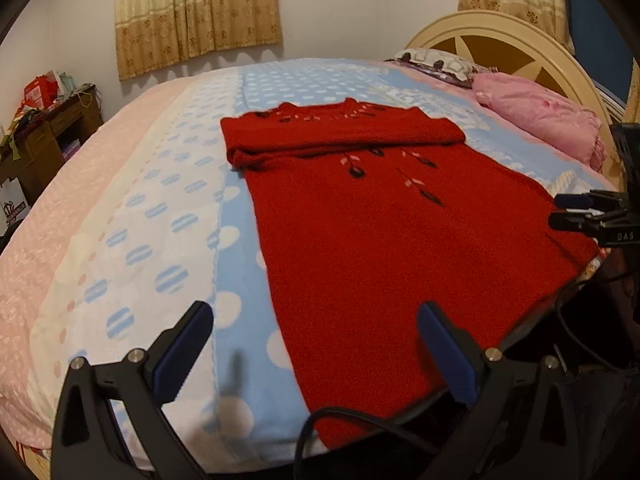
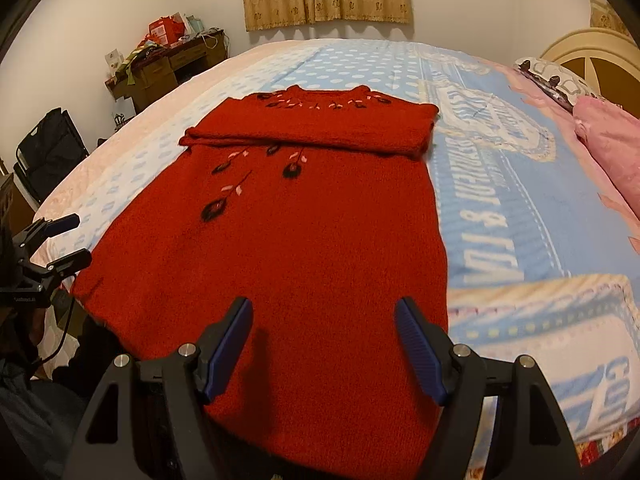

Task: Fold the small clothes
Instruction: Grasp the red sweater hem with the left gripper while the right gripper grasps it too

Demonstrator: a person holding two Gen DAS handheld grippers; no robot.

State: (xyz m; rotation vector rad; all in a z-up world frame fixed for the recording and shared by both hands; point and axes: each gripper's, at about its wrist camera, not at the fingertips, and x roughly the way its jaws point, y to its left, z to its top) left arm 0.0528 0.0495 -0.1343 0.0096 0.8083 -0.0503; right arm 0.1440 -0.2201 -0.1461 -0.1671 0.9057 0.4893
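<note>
A red knitted sweater (image 1: 400, 232) with embroidered dark flowers lies flat on the bed, its sleeves folded across the chest in a band near the collar. In the right wrist view the sweater (image 2: 288, 220) fills the middle. My left gripper (image 1: 316, 312) hovers open over the sweater's near left hem corner, nothing between its blue pads. My right gripper (image 2: 324, 308) stands open above the sweater's near hem, also holding nothing. Each gripper shows in the other's view: the right gripper (image 1: 568, 210) at the sweater's right edge, the left gripper (image 2: 76, 240) at its left edge.
The bed carries a blue and white dotted blanket (image 1: 180, 216) over a pink sheet (image 1: 48, 232). A pink pillow (image 1: 540, 116) and cream headboard (image 1: 520, 40) lie at the right. A cluttered wooden desk (image 2: 168, 64) stands by the far wall, a black folded item (image 2: 48, 152) beside it.
</note>
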